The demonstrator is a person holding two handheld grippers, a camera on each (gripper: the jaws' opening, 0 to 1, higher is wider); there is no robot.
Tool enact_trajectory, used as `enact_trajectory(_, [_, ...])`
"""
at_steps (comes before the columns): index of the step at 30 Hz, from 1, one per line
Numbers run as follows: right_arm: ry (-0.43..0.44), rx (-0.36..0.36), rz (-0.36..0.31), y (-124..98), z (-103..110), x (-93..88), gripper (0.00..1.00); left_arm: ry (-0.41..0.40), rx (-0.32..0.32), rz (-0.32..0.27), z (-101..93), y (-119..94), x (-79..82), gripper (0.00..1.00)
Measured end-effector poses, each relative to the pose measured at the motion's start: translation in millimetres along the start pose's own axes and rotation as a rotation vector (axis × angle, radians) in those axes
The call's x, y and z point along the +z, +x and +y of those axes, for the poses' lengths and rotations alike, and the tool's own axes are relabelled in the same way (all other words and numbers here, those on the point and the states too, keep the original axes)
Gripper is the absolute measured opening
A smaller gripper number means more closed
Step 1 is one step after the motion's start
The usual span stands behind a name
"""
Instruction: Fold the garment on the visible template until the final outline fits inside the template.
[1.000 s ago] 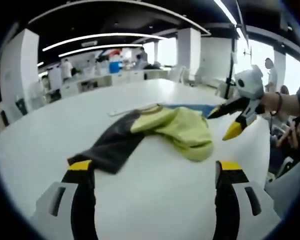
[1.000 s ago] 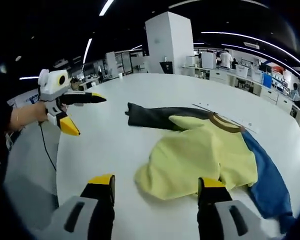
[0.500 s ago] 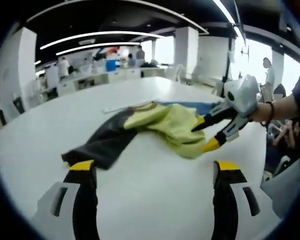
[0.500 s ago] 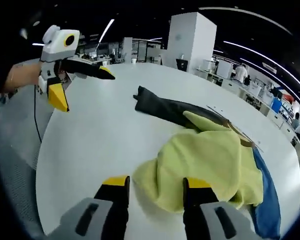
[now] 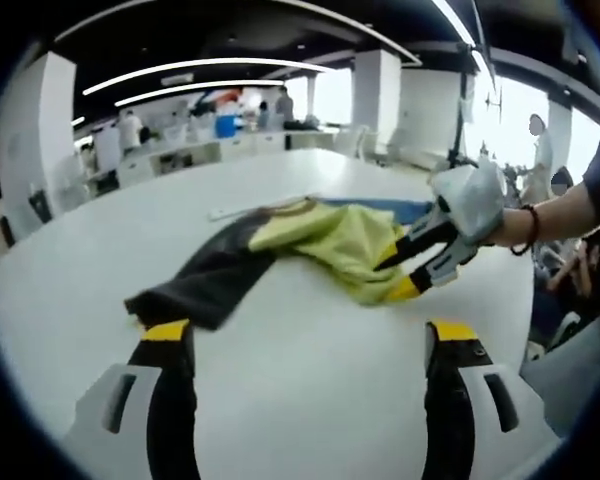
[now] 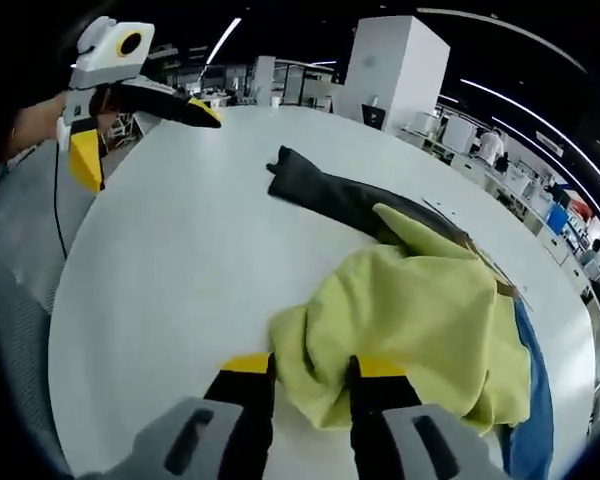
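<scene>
A garment with a yellow body (image 5: 330, 240), a dark sleeve (image 5: 205, 280) and a blue sleeve (image 5: 400, 210) lies bunched on the white table (image 5: 310, 400). My left gripper (image 5: 310, 335) stands open over bare table, short of the dark cuff. My right gripper (image 5: 392, 278) comes in from the right and pinches the yellow hem. In the right gripper view its jaws (image 6: 310, 365) are drawn close with a fold of the yellow body (image 6: 430, 310) between them. The dark sleeve (image 6: 330, 195) stretches away and the blue sleeve (image 6: 525, 400) lies on the right. The left gripper (image 6: 145, 140) hovers open at upper left.
A thin pale strip (image 5: 230, 212) lies on the table behind the collar. A hand with a bracelet (image 5: 540, 215) holds the right gripper. The table's curved edge (image 6: 65, 300) runs along the left, with a cable (image 6: 55, 220) hanging beyond. A white pillar (image 6: 395, 70) and desks stand far back.
The right gripper has come down to the yellow hem and narrowed its jaws onto the fabric. The left gripper has stayed open and nearly still.
</scene>
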State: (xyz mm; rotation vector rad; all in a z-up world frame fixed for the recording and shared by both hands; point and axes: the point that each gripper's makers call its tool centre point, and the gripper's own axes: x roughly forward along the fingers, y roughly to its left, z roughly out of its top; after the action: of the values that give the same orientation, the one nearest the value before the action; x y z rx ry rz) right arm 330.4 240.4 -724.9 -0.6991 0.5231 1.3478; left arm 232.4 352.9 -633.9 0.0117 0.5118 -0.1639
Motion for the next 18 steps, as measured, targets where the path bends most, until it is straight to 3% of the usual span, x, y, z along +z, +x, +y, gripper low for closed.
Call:
enact_trajectory(7, [-0.012, -0.036, 0.02, -1.5, -7.7, -2.1, 0.06, -0.002, 0.002, -0.004, -1.5, 0.9, 0.7, 0.91])
enact_trajectory(10, [-0.008, -0.02, 0.005, -8.6, -10.0, 3.4, 0.01, 0.003, -0.002, 0.002, -3.6, 1.7, 0.4, 0.9])
enact_trajectory(18, [0.018, -0.008, -0.054, -34.1, -18.7, 23.4, 0.0, -0.007, -0.01, -0.01, -5.3, 2.5, 3.8, 0.89])
